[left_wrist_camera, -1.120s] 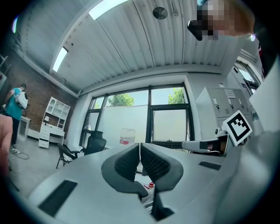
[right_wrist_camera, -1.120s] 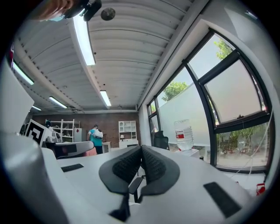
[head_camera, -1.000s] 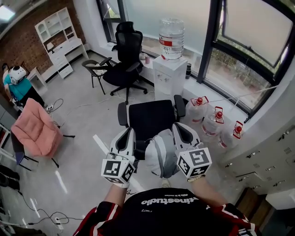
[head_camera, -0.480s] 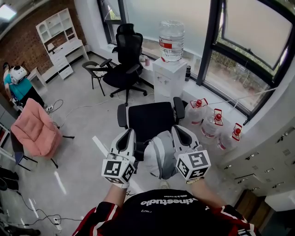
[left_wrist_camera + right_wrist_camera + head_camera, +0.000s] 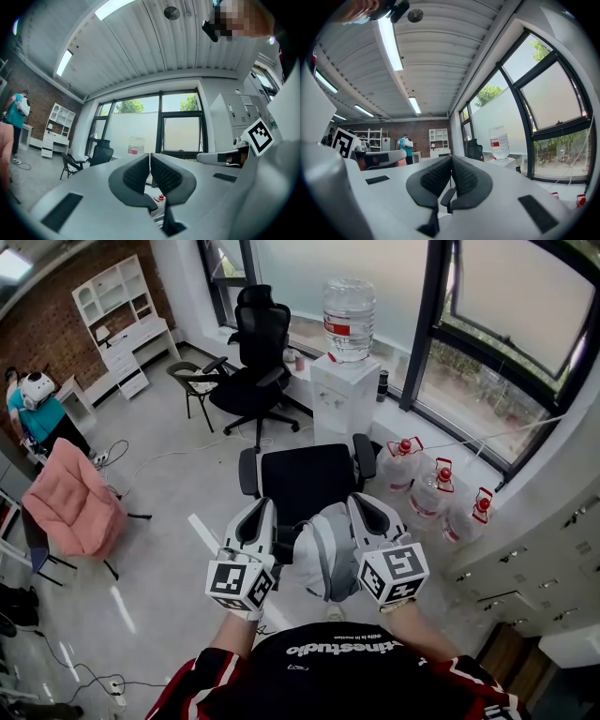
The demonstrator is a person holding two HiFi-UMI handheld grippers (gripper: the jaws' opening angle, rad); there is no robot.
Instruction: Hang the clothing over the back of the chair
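**Head view: both grippers shut beside grey clothing at the chair's near edge**

Nearest the camera, a black shirt (image 5: pixel 337 667) with red and white sleeves is seen at the bottom edge. Just beyond it, the left gripper (image 5: pixel 255 521) and the right gripper (image 5: pixel 370 514) are held side by side, each with its marker cube towards the wearer.

In the left gripper view, the left gripper (image 5: pixel 150 159) is shown with its ribbed pads pressed together, and no cloth is seen between them. In the right gripper view, the right gripper (image 5: pixel 451 161) is likewise closed pad to pad, with nothing caught there.

The grey clothing (image 5: pixel 326 554) is bunched between the two grippers, just beside each. It sits at the near edge of the black chair (image 5: pixel 307 479), and the part of the chair beneath it is covered. Whether either gripper touches the cloth cannot be told.

Beyond the chair's seat and two armrests, a white water dispenser (image 5: pixel 343 395) is topped by a large bottle (image 5: pixel 349 320). Water jugs (image 5: pixel 431 488) with red caps are grouped on the floor to its right, below the window. A second office chair (image 5: pixel 255 357) stands farther back on the left. A pink chair (image 5: pixel 70 507) is placed well apart at the far left, with a person in teal (image 5: pixel 36 413) and white shelves (image 5: pixel 117 315) behind it.
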